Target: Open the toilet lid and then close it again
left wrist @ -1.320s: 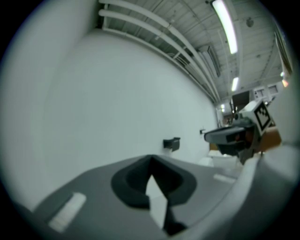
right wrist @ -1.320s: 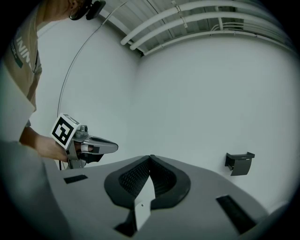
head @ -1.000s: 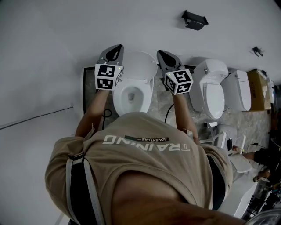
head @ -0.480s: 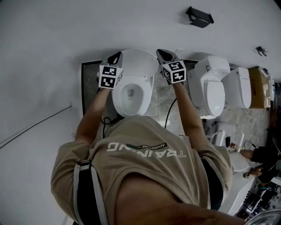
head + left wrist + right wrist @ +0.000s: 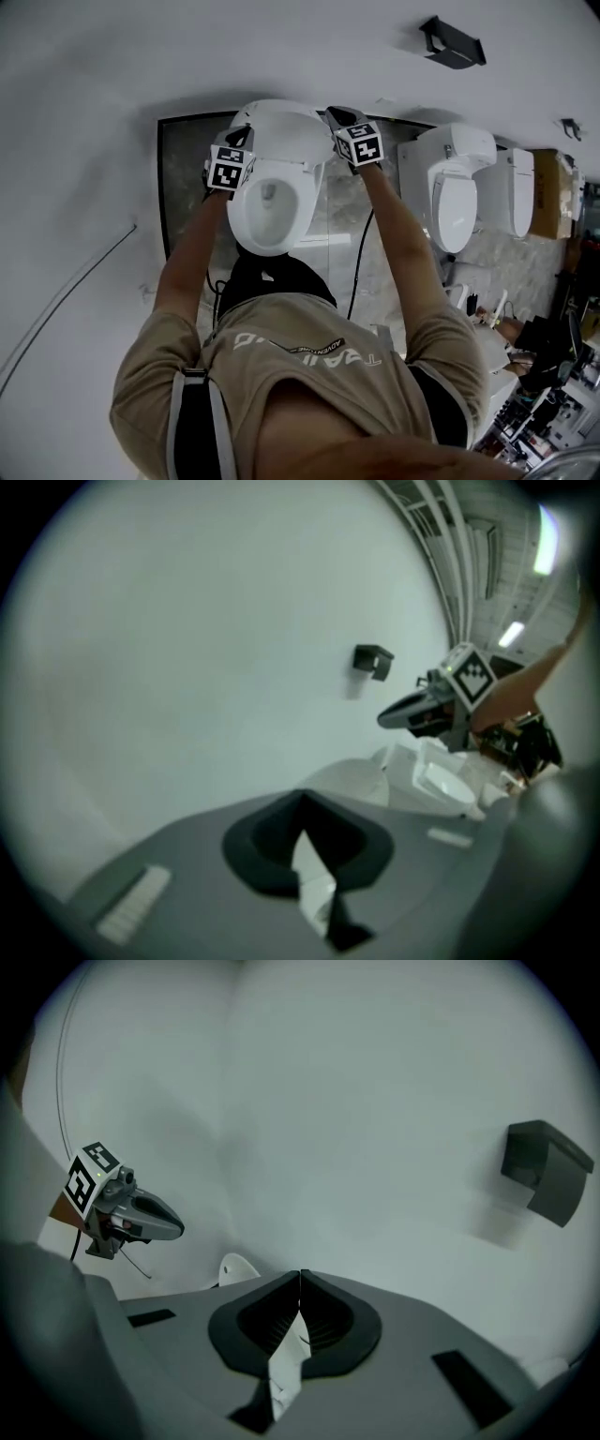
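Note:
In the head view a white toilet point(image 5: 267, 211) stands against the wall, its bowl uncovered. Its lid point(image 5: 281, 127) leans forward over the back of the seat. My left gripper point(image 5: 244, 133) is at the lid's left edge, my right gripper point(image 5: 334, 114) at its right edge. Both are shut with nothing between the fingers; whether they touch the lid I cannot tell. In the left gripper view the jaws point(image 5: 300, 803) meet, with white lid surface point(image 5: 317, 888) just below. The right gripper's jaws point(image 5: 300, 1279) also meet, and a bit of white lid edge point(image 5: 234, 1267) shows to their left.
Two more white toilets point(image 5: 450, 187) stand in a row to the right. A black fixture point(image 5: 452, 45) hangs on the white wall above. A dark cable point(image 5: 361, 253) runs down beside the toilet. The person's torso fills the lower head view.
Both grippers have come down along the toilet's sides, and the lid has tipped from upright against the wall to leaning forward over the seat. The person has bent lower.

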Motion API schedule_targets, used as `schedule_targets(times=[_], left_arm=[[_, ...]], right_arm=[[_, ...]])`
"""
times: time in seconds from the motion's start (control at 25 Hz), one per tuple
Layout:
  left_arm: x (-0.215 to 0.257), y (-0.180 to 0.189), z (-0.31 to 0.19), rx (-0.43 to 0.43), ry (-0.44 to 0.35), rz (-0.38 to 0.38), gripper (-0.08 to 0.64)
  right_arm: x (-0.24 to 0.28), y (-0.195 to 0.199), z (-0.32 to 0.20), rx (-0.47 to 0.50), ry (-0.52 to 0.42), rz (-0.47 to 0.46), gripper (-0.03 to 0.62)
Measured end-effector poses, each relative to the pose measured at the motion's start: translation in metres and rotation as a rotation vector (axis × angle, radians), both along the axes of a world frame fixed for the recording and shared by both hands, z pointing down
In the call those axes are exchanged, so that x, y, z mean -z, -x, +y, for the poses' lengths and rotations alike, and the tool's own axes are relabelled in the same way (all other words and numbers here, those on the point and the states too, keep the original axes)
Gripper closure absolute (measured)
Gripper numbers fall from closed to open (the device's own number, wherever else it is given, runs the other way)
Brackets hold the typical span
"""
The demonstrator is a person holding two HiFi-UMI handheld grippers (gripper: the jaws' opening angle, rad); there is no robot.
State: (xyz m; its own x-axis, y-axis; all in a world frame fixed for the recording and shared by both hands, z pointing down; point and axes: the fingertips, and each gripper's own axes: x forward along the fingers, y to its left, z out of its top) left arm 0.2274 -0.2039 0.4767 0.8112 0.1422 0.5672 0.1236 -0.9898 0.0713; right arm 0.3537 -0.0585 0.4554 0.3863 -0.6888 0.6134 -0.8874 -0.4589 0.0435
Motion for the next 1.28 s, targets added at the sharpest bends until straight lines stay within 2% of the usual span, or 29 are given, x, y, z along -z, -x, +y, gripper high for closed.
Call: schedule_targets(times=[0.2, 0.48, 0.68, 0.84, 1.04, 1.28], left_arm=[[-0.032, -0.018, 0.0, -0.044, -0.052, -0.032, 0.555], [-0.063, -0.033, 0.01, -0.046, -0.011, -0.091, 0.555], [-0.07, -0.041, 0.014, -0.056, -0.01, -0.125, 0.555], [-0.072, -0.045, 0.02, -0.088, -0.053, -0.133, 0.555], [-0.065, -0.039, 0.027, -0.077, -0.009, -0.111, 0.555], [-0.063, -0.015, 0.032, -0.082, 0.008, -0.136, 0.555]], right_arm=[[-0.038, -0.021, -0.009, 0.021, 0.055, -0.07, 0.577], [-0.086, -0.023, -0.009, 0.06, 0.131, -0.212, 0.577], [-0.095, -0.018, -0.011, 0.134, 0.184, -0.215, 0.577], [-0.093, -0.008, -0.015, 0.215, 0.218, -0.18, 0.577], [-0.091, 0.01, -0.011, 0.251, 0.205, -0.223, 0.577], [-0.092, 0.035, -0.007, 0.314, 0.237, -0.242, 0.577]])
